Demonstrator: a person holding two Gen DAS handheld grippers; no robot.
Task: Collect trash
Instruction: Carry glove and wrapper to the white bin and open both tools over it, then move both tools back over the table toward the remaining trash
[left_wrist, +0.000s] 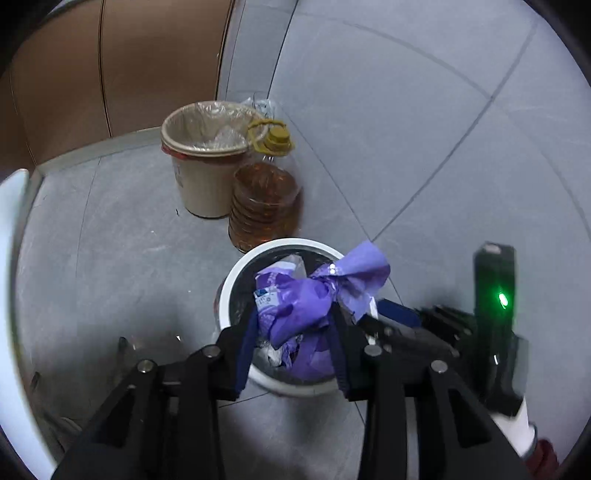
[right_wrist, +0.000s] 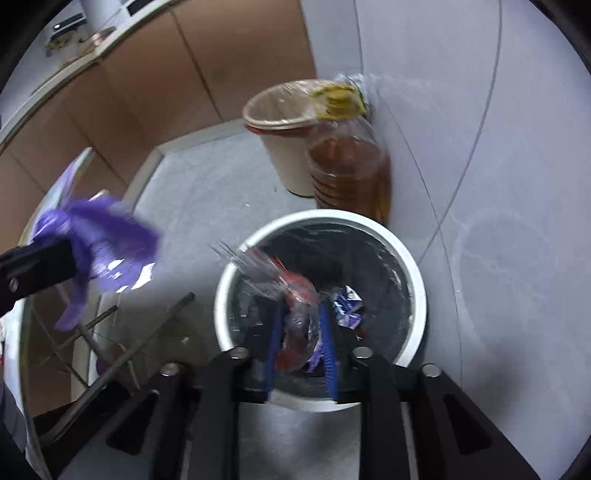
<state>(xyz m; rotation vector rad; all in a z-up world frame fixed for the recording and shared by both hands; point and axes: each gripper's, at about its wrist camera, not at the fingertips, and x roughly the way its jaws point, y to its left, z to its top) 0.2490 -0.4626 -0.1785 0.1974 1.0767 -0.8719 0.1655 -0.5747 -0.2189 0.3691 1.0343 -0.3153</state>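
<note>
A white round trash bin (left_wrist: 236, 273) with a dark liner stands on the grey floor; it also shows in the right wrist view (right_wrist: 413, 273). My left gripper (left_wrist: 293, 332) is shut on a crumpled purple wrapper (left_wrist: 314, 302) held above the bin's mouth. The same wrapper (right_wrist: 107, 240) and left gripper show at the left of the right wrist view. My right gripper (right_wrist: 301, 336) is shut on a clear plastic wrapper with red print (right_wrist: 295, 306) over the bin. A purple-and-white scrap (right_wrist: 347, 306) lies inside the bin.
A beige bin with a clear liner (left_wrist: 203, 162) and a large bottle of amber liquid with a yellow cap (left_wrist: 264, 195) stand behind the white bin. Brown cabinets (left_wrist: 110, 74) are at the back left. A glass table edge (right_wrist: 33, 332) is at the left.
</note>
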